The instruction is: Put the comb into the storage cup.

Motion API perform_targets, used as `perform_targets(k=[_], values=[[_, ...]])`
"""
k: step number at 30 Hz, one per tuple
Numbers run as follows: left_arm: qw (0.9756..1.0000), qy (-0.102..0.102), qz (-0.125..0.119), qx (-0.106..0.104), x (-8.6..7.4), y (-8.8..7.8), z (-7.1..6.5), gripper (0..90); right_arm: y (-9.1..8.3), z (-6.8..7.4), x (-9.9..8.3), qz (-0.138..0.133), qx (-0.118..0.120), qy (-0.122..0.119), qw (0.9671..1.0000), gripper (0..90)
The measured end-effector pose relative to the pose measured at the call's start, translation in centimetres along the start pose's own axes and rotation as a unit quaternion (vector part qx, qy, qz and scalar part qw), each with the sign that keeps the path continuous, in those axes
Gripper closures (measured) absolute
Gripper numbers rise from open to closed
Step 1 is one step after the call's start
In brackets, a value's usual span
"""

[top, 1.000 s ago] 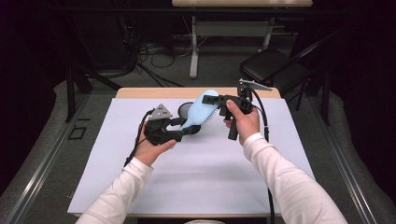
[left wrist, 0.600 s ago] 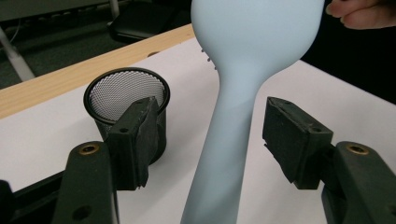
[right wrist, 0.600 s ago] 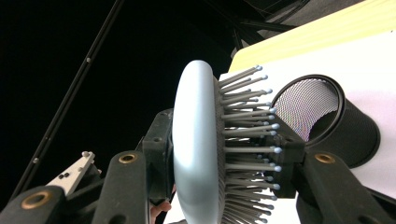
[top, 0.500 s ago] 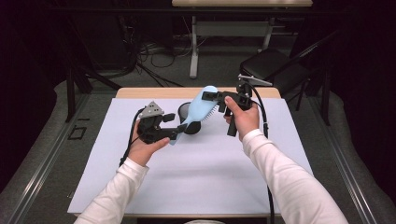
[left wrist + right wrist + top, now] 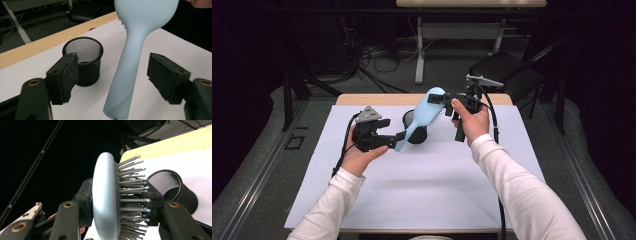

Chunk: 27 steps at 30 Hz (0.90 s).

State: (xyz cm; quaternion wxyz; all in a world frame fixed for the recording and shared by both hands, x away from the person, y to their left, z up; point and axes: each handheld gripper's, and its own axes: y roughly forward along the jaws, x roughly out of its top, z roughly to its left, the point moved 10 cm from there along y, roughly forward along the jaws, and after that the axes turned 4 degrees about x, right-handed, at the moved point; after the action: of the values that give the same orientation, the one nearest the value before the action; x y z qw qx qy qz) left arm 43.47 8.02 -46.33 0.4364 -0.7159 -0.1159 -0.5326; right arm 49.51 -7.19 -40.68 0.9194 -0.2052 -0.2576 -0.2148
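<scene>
Claw on our right [image 5: 447,98] pinches the brush [image 5: 426,107] head, held above the table [image 5: 512,170]. Our left claw [image 5: 398,139], jaws just opened, straddles the handle untouched. We judge a handover finishing; next, lower the handle into the cup [image 5: 409,119].

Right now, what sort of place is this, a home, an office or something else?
Most likely a lab or recording workspace, not a home. A table with a plain white cover stands among black drapes, loose cables lie on the floor behind it, and the person works with handheld grippers on a blue hairbrush.
</scene>
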Motion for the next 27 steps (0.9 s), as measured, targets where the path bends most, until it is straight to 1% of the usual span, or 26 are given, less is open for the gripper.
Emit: perform_targets(k=[4, 5, 7, 10, 12, 15, 18, 19, 21, 23, 27], values=[[1.0, 0.001, -0.004, 0.002, 0.1, -0.1, 0.1, 17.2, 0.0, 0.2, 0.3, -0.002, -0.003, -0.005, 1.0, 52.1], [1.0, -0.001, -0.002, -0.001, 0.1, -0.1, 0.2, 16.1, 0.0, 0.2, 0.4, -0.003, -0.004, -0.005, 1.0, 52.1], [1.0, 0.0, -0.002, 0.001, 0.1, -0.1, 0.3, 14.8, 0.0, 0.3, 0.6, -0.003, -0.005, -0.01, 0.9999, 52.1], [1.0, -0.001, -0.007, -0.002, 0.2, -0.3, 0.4, 11.5, 0.0, 0.3, 0.8, -0.005, -0.012, -0.016, 0.9998, 52.1], [1.0, -0.002, -0.006, -0.004, 0.1, -0.3, 0.5, 8.9, 0.1, 0.4, 1.0, -0.005, -0.016, -0.02, 0.9997, 52.1], [1.0, -0.001, -0.005, 0.007, -0.1, -0.2, 0.9, 8.9, 0.1, 0.4, 1.2, -0.007, -0.02, -0.022, 0.9995, 52.1], [0.9999, -0.01, -0.008, 0.001, -0.3, -0.2, 1.1, 8.7, 0.2, 0.4, 1.5, -0.009, -0.024, -0.028, 0.9993, 52.0], [0.9999, -0.011, -0.01, -0.001, -0.3, -0.2, 1.1, 6.5, 0.2, 0.4, 1.6, -0.01, -0.026, -0.031, 0.9991, 52.0], [0.9997, -0.021, -0.015, 0.0, -0.2, -0.3, 1.4, 2.1, 0.3, 0.4, 1.8, -0.013, -0.028, -0.035, 0.9989, 52.0], [0.9994, -0.03, -0.017, 0.004, -0.3, -0.3, 1.7, 0.7, 0.3, 0.5, 2.1, -0.017, -0.031, -0.038, 0.9987, 52.0], [0.9987, -0.047, -0.022, 0.006, -0.5, -0.3, 2.1, 0.5, 0.3, 0.5, 2.6, -0.021, -0.038, -0.044, 0.9981, 52.0]])
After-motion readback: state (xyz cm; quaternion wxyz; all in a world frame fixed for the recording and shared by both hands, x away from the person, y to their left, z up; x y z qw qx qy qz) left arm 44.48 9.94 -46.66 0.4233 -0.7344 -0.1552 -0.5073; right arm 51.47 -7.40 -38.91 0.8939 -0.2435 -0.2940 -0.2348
